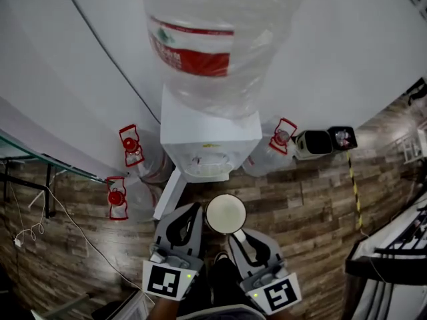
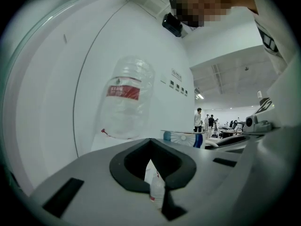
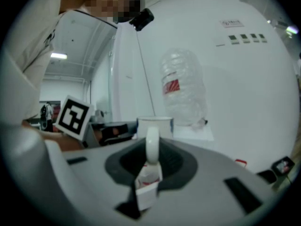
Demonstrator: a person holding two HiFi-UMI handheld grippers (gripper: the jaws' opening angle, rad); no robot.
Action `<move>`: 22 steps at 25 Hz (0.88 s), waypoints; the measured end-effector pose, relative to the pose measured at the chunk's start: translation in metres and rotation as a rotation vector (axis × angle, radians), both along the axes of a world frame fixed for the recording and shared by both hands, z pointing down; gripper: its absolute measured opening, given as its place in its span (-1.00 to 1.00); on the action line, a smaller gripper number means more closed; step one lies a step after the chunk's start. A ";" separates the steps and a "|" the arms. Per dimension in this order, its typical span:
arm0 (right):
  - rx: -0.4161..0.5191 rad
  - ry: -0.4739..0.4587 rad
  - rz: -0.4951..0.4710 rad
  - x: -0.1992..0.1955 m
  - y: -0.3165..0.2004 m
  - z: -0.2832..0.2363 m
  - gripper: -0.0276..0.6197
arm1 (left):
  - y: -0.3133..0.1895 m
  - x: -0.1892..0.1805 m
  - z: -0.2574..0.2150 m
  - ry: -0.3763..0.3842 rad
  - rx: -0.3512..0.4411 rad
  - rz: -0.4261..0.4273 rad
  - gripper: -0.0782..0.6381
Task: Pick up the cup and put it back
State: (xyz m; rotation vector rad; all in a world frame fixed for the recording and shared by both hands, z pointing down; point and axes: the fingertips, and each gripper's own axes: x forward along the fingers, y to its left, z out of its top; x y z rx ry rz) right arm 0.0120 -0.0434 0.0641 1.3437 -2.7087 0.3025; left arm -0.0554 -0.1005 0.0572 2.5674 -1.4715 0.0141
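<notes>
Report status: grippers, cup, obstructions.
Right hand-held gripper clamped on cup handle, cup upright before water dispenser. Left hand-held gripper shut, empty, beside cup. No obstruction seen toward dispenser.

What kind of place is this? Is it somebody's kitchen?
Probably a water corner in a big office or lab, not a home kitchen: a white water dispenser carries a large bottle, spare bottles sit on the wood-look floor, and the left gripper view shows people in an open hall.
</notes>
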 end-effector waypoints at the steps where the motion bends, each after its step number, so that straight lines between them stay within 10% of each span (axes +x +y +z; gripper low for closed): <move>1: 0.001 0.000 -0.002 0.002 0.004 -0.013 -0.70 | 0.004 0.002 -0.013 0.003 0.000 0.001 -0.76; 22: 0.074 0.008 -0.056 0.051 0.104 -0.147 -0.70 | 0.110 0.035 -0.160 0.030 0.108 -0.005 -0.76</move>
